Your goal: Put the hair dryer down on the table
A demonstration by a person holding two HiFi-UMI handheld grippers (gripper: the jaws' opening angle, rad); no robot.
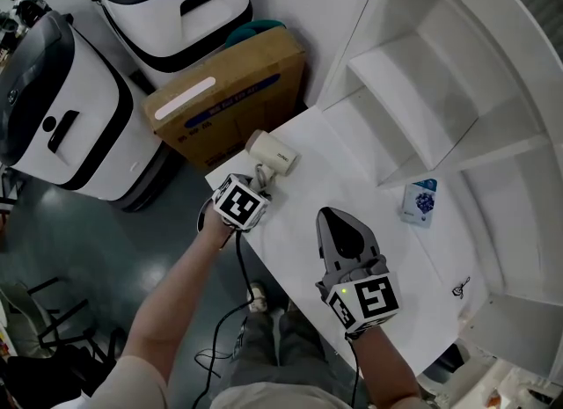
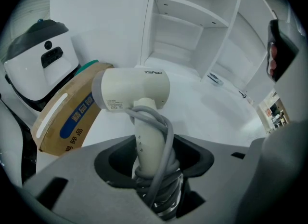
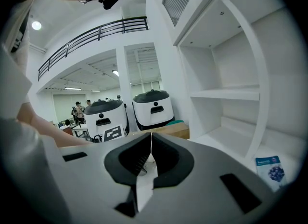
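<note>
In left gripper view only: hand-held gripper (image 2: 154,163) clamped round cord-wrapped hair dryer (image 2: 134,90)

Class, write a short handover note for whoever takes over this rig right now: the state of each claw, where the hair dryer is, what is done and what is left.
Left claw: shut on the hair dryer, gripping its handle.
Right claw: shut, empty, over the table.
Hair dryer: at the table's corner nearest the cardboard box; whether it touches the table cannot be told.
Done: dryer is at the table.
Left: set it down flat, open the left claw, draw back.
</note>
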